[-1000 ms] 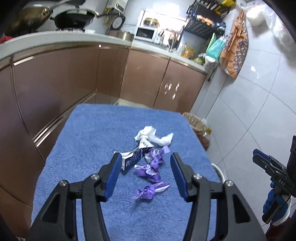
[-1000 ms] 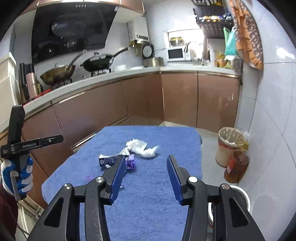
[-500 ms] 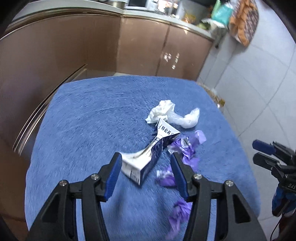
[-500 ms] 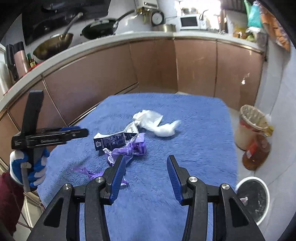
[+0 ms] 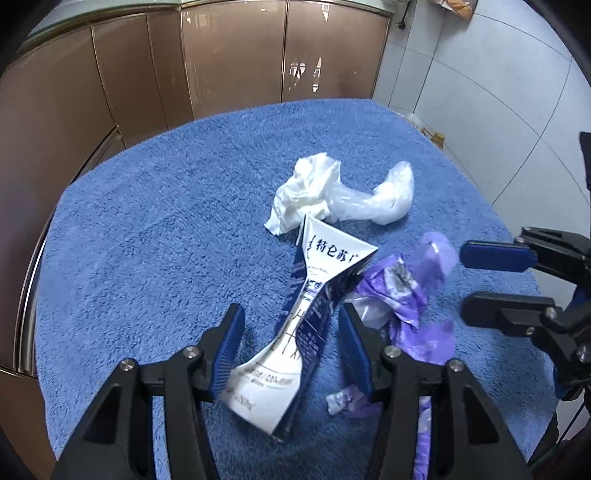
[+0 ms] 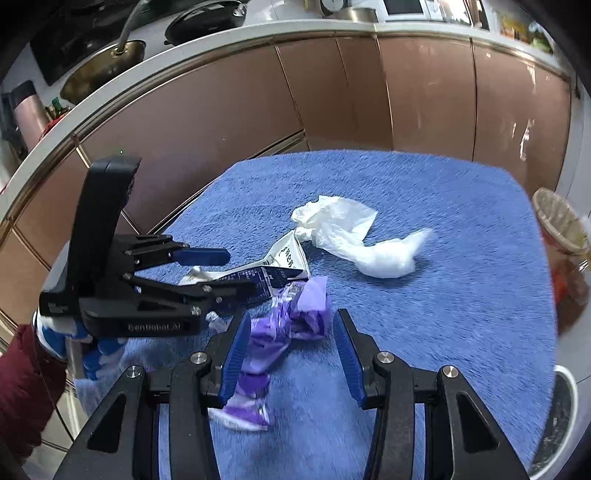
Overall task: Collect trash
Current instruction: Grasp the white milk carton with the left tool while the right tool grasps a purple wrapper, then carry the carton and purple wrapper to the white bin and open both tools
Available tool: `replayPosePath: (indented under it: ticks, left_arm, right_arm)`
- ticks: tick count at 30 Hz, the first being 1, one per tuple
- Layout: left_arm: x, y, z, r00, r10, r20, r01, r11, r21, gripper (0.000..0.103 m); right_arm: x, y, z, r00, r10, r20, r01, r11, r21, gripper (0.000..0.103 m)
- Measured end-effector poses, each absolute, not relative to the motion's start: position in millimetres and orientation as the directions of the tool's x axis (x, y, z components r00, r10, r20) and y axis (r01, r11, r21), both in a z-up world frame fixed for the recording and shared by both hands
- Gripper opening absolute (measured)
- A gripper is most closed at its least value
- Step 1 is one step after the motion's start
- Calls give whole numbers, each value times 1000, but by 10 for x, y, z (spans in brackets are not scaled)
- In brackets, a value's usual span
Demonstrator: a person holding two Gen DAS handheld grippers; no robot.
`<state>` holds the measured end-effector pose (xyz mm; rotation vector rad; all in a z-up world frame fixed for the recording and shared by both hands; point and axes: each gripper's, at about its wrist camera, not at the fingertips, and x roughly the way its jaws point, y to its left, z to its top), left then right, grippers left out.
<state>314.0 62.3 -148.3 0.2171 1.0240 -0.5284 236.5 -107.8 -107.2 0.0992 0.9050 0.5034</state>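
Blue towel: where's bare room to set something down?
Free: the blue towel right of the white tissue wad, and its far-left stretch toward the cabinets. Crowded: the centre, where milk carton, purple wrappers and both open grippers cluster.

- Blue towel (image 6: 424,332) over the table.
- Brown cabinets (image 5: 229,59) behind, w/ wok (image 6: 103,70) & black pan (image 6: 207,18) on top.
- Grey tile wall (image 5: 480,92) at right.

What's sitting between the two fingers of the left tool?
A flattened carton lies between the left gripper's open fingers, seen in the left wrist view.
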Motion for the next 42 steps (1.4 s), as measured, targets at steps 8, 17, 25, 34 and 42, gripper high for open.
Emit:
replayPosePath:
  ticks: [8, 17, 25, 34, 42]
  left_arm:
    - [3233, 529, -1636, 368, -320, -873, 531, 843, -85, 32]
    - [3124, 517, -1522, 422, -298, -856, 498, 865, -56, 23]
    - [2868, 725, -1207, 493, -286, -822, 432, 900, -54, 23]
    - [2529, 908, -689, 582, -269, -768, 376, 926, -39, 23]
    - [2202, 811, -280, 634, -280, -721, 379, 925, -25, 23]
  right_arm:
    - [2561, -1053, -1247, 477, 501, -722, -368, 860, 354, 23]
    - [2462, -1113, -1104, 515, 501, -696, -386, 860, 333, 6]
    - [2134, -1283, -778, 574, 490, -656, -385, 869, 312, 6]
    - [1768, -1490, -464, 637, 476, -606, -379, 878, 291, 6]
    - [1373, -1781, -206, 702, 450, -552, -354, 893, 278, 6]
